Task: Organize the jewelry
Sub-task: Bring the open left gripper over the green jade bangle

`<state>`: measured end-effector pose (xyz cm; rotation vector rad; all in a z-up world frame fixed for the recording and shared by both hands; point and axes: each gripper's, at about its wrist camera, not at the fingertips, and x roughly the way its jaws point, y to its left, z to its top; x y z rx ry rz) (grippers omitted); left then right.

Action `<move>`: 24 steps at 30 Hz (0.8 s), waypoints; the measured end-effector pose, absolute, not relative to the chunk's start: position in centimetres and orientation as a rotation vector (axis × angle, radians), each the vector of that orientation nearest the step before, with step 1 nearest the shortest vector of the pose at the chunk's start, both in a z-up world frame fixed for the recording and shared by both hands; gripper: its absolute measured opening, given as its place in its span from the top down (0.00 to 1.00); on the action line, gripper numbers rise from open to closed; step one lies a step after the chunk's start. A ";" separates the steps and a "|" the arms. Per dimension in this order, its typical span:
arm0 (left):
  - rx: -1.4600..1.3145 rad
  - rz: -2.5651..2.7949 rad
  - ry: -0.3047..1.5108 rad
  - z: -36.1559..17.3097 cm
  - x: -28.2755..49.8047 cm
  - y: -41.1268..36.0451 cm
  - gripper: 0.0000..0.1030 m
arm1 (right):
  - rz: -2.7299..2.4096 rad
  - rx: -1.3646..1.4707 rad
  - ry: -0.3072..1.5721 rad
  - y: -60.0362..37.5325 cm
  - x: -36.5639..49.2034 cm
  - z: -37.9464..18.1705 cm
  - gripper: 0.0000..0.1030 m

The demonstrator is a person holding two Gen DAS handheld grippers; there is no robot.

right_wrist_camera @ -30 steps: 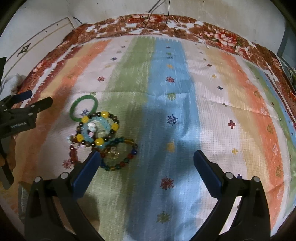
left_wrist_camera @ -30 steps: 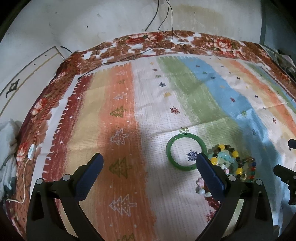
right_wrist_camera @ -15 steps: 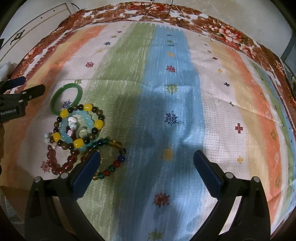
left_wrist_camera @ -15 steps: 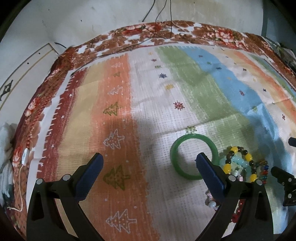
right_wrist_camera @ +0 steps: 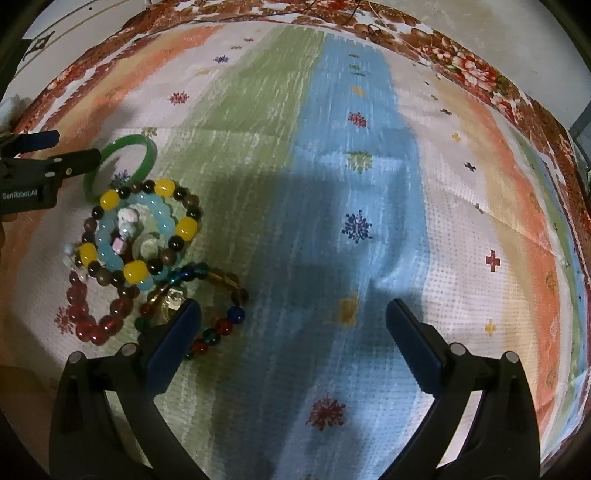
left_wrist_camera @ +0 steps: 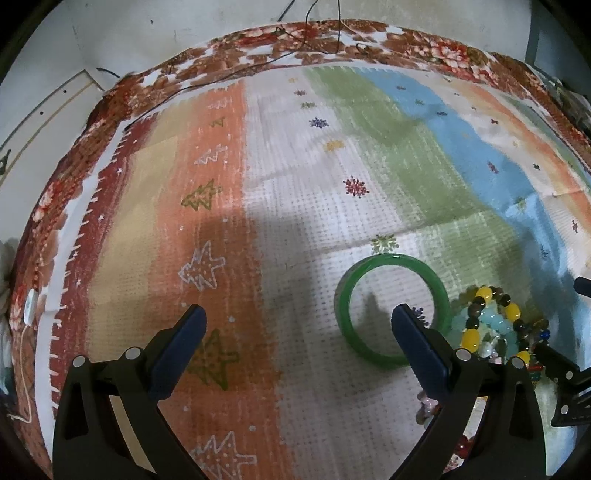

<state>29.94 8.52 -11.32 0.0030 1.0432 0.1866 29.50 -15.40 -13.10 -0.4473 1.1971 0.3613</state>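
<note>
A green bangle (left_wrist_camera: 345,295) lies flat on the striped cloth. My left gripper (left_wrist_camera: 297,317) is open just above the cloth, and its right finger (left_wrist_camera: 417,332) covers the bangle's near right rim. Right of the bangle lies a pile of beaded bracelets (left_wrist_camera: 491,325). In the right wrist view the pile shows a yellow-and-brown bracelet (right_wrist_camera: 185,228), a pale blue one (right_wrist_camera: 159,210), a red one (right_wrist_camera: 92,321) and a multicolour one (right_wrist_camera: 221,325). My right gripper (right_wrist_camera: 291,314) is open, its left finger (right_wrist_camera: 173,339) over the multicolour bracelet. The green bangle (right_wrist_camera: 147,155) sits beyond the pile.
The striped cloth (left_wrist_camera: 295,166) covers a bed with a floral border (left_wrist_camera: 258,40); thin black wires (left_wrist_camera: 332,22) run over its far edge. The left gripper (right_wrist_camera: 74,147) shows at the left edge of the right wrist view. Bare cloth (right_wrist_camera: 406,184) stretches right of the pile.
Both grippers have moved forward and lower towards the jewelry. The left one's right finger now overlaps the bangle, and the right one's left finger now overlaps the multicolour bracelet. The jewelry has not moved.
</note>
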 end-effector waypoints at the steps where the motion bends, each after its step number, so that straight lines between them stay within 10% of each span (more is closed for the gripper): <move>1: 0.007 0.189 1.044 -11.5 30.0 8.5 0.05 | 0.363 -0.449 1.200 -15.4 29.5 -13.2 0.08; 24: -0.055 0.111 1.109 -13.8 30.2 9.4 0.05 | 0.394 -0.415 1.208 -15.0 29.8 -13.8 0.22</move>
